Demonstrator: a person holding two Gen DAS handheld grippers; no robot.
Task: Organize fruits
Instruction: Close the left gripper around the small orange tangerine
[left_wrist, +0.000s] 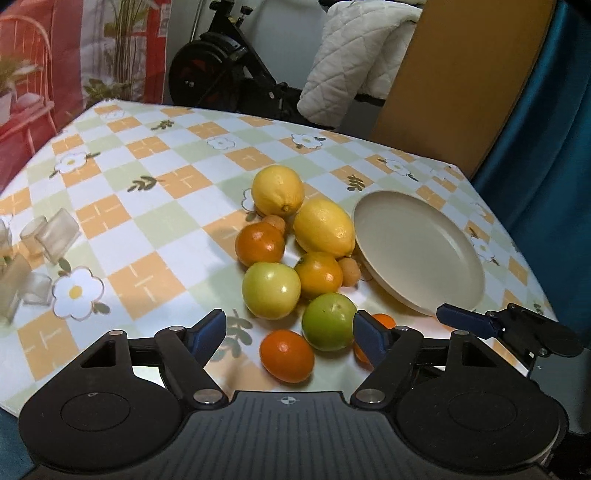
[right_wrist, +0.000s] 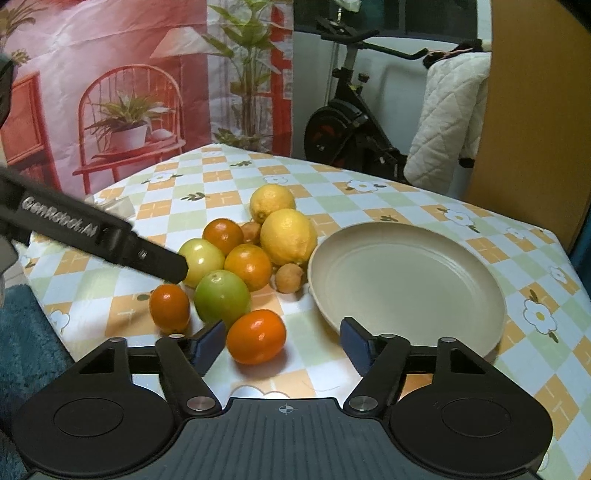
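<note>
A pile of fruit lies on the checked tablecloth: two lemons (left_wrist: 277, 189) (left_wrist: 323, 226), several oranges (left_wrist: 286, 355), two green fruits (left_wrist: 328, 320) (left_wrist: 270, 284) and small brown fruits (left_wrist: 349, 271). An empty beige plate (left_wrist: 419, 251) sits right of the pile and also shows in the right wrist view (right_wrist: 406, 273). My left gripper (left_wrist: 290, 336) is open, just short of an orange and a green fruit. My right gripper (right_wrist: 282, 341) is open with an orange (right_wrist: 256, 335) between its fingers, untouched. The right gripper's finger (left_wrist: 465, 319) shows in the left view.
The left gripper's arm (right_wrist: 92, 232) crosses the left of the right wrist view. Clear glass pieces (left_wrist: 48, 236) stand at the table's left. An exercise bike (right_wrist: 354, 125), a white quilted cloth (right_wrist: 447, 118) and an orange panel (right_wrist: 532, 129) stand behind the table.
</note>
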